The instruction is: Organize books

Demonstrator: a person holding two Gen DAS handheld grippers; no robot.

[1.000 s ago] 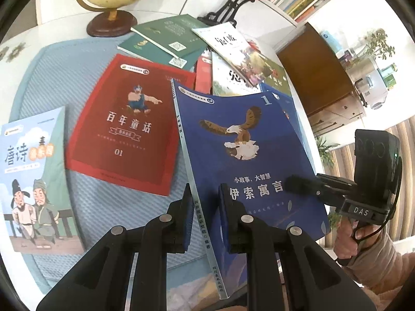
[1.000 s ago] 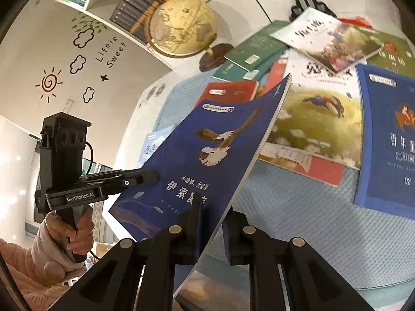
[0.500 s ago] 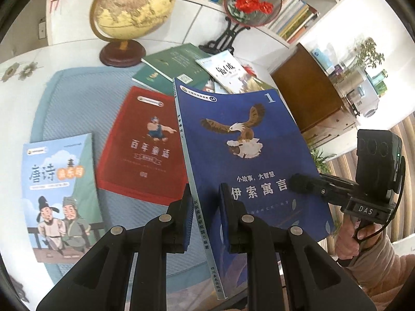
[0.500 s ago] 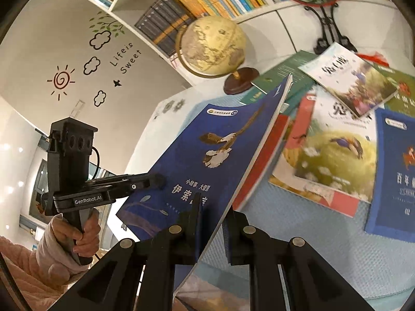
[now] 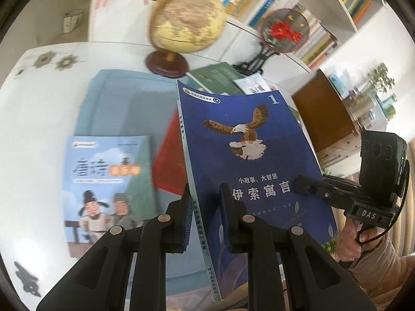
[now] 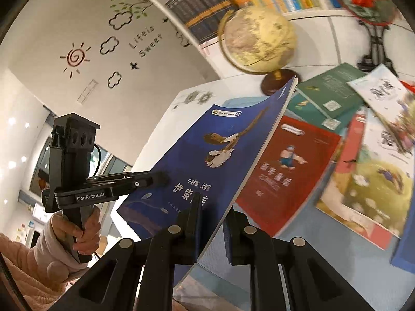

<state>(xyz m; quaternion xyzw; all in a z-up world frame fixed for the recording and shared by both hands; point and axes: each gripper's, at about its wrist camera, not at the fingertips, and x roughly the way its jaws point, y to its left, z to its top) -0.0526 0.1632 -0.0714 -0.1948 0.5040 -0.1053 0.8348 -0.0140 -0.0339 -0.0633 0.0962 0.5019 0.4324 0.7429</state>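
1. Since a second ago the dark blue eagle book (image 5: pixel 246 155) has come up clear of the blue mat (image 5: pixel 124 103); its top edge, which then lay short of the globe (image 5: pixel 186 18), now reaches the globe's wooden foot in both views.
2. The left gripper (image 5: pixel 205 207) stays clenched on the book's spine edge near the bottom; the right gripper (image 6: pixel 212 223) stays clenched on the opposite, open edge. Both grasp this one book.
3. The red book (image 6: pixel 282 173), a second ago fully in the left view on the near side of the globe, is now mostly hidden there behind the raised cover; only a red wedge shows. The right view still shows its front.
4. The pale blue book (image 5: pixel 109 181) with two cartoon figures lies flat on the mat, nearer than the globe and to its left, now closer to the left gripper's fingers.
5. The green books (image 6: pixel 329 96) just right of the globe's foot are partly covered, and motion blurs the globe, the round fan (image 5: pixel 285 31) and the picture books to the right.
6. The titles on the shelf books behind the globe cannot be read.
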